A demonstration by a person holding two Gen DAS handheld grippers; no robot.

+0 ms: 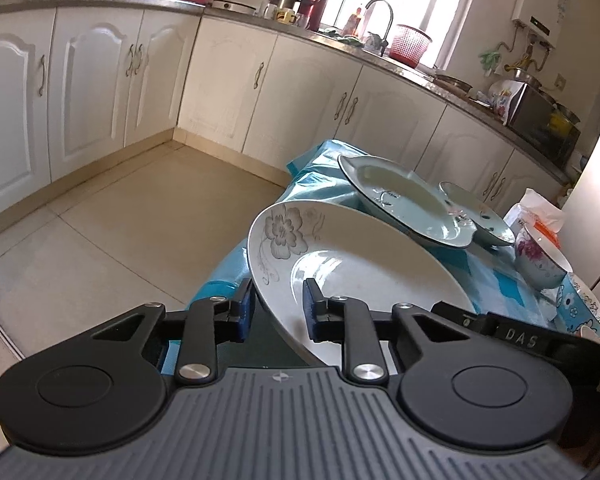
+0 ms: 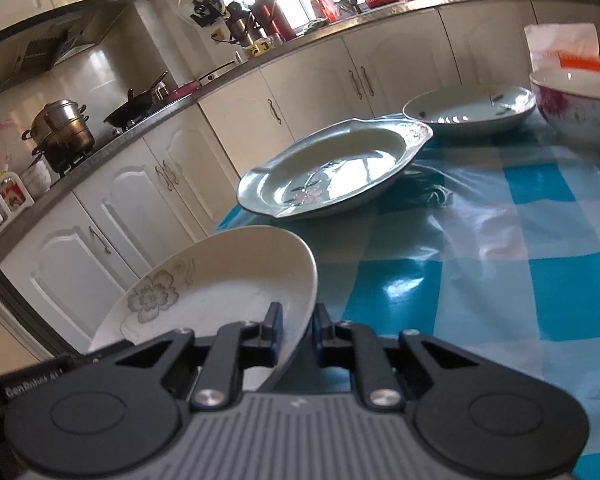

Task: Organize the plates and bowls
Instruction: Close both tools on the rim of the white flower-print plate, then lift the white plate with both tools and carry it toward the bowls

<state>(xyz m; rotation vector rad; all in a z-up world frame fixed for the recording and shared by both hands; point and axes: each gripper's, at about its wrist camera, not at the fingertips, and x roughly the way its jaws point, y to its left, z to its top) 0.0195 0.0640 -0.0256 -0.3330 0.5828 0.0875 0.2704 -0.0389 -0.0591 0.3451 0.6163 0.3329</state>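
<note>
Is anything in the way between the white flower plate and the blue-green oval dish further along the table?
Nothing visible. Both claws straddle the white flower plate at its rim, and only bare checked tablecloth lies between it and the blue-green oval dish. The pink flowered bowl sits off to the far right.

Crockery count on the blue-checked tablecloth (image 2: 500,280)

Three plates: one white round porcelain plate with a grey flower (image 1: 340,272) at 6 o'clock, one pale blue scalloped dish (image 2: 332,172) at centre, one pale blue round plate (image 2: 468,110) at 1 o'clock. One white bowl with purple flowers (image 2: 580,112) at 2 o'clock.
</note>
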